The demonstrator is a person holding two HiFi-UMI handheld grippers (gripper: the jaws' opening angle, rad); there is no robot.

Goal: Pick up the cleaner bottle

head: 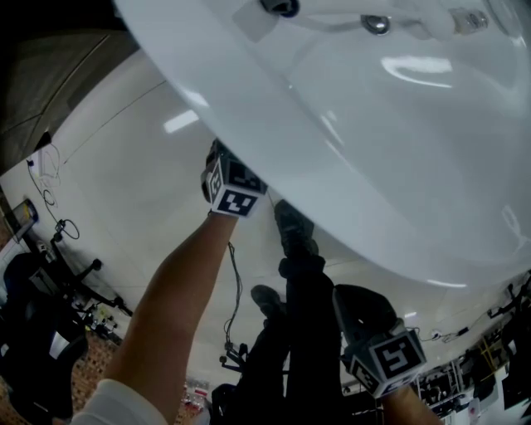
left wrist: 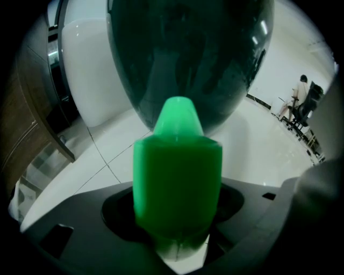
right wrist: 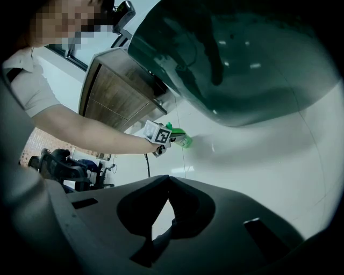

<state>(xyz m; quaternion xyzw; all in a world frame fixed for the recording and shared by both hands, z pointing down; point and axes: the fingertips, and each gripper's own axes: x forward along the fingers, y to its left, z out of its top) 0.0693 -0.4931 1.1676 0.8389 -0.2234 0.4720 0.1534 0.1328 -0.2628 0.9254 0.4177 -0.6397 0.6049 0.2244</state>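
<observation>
Now, floor [head: 124,166]: white glossy tiles with thin grout lines; ceiling lights mirrored in it
fixture: large white rounded basin [head: 398,124] fills the head view's upper right; chrome fittings [head: 376,23] near its top edge; its flank reads dark and shiny in both gripper views
cabinet: wooden cabinet [right wrist: 115,96] just beside the basin
room edge: dark office chairs [head: 33,290] and loose cables [head: 50,178] at the far left of the floor; a person [left wrist: 302,86] by another chair, well off in the left gripper view
cleaner bottle [left wrist: 177,172]: green; tapered cap aimed at the basin's flank; sits between the left jaws, just under the basin's overhang; lifted or on the tiles, cannot tell
left gripper [left wrist: 177,189]: clamped on the bottle's green body; arm stretched out under the basin's rim
right gripper [right wrist: 169,182]: jaws pressed together, nothing between them; hangs over bare tile, well apart from the bottle
</observation>
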